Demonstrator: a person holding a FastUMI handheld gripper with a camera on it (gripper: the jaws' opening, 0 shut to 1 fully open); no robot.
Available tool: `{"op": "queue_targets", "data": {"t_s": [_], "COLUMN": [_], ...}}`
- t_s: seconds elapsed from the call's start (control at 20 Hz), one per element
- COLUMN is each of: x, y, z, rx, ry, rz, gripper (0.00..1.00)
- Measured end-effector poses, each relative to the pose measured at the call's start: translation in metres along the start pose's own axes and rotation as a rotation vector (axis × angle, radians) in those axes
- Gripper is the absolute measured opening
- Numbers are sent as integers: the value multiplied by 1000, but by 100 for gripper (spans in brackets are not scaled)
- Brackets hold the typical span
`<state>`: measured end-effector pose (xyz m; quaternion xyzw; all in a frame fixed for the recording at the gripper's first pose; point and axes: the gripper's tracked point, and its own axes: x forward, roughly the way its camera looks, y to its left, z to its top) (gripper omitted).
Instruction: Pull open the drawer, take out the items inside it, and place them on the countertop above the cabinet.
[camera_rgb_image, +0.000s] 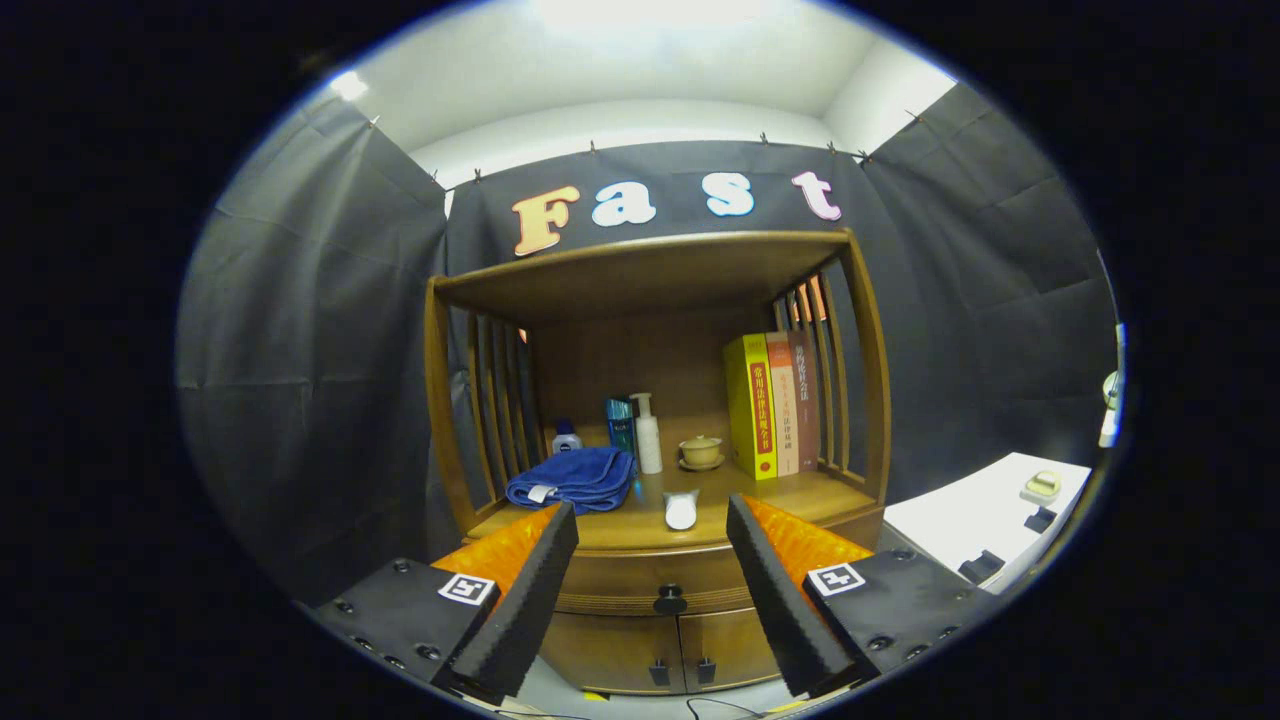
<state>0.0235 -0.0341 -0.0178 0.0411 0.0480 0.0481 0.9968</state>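
Your gripper (652, 545) is held with its fingers spread wide and nothing between them but open air; the ridged pads (530, 590) angle outward toward you. Beyond the fingers stands a wooden cabinet (860, 330) with slatted sides and a curved top.

Starting at your left, a blue towel (575, 478) lies folded and soft on the countertop (800, 495), just beyond the left finger. Behind it sits a small bottle with a blue cap (566, 437), then a teal box (621, 422) standing upright, then a slim white pump bottle (649, 432), also upright. A smooth white rounded object (681, 509) rests near the counter's front edge, in line with the gap between your fingers, its long axis running front to back. Further right sits a small lidded cup on a saucer (701, 452), glazed pale yellow, and then upright books (775, 405) with their spines facing you, against the right slats.

The drawer (640, 582) runs wide beneath the countertop, its long axis left to right, its front facing you and closed flush. Its dark round knob (670, 600) lies centred between the fingers, beyond their tips. Below it are two cupboard doors (680, 650) with small dark handles. At the far right is a white table (975, 515) carrying a few small items.
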Motion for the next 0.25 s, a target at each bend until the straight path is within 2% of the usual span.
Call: {"op": "queue_targets", "data": {"t_s": [0.25], "x": [-18], "y": [-2], "z": [-1], "rx": [-55], "ry": [33], "rz": [14], "gripper": [97]}}
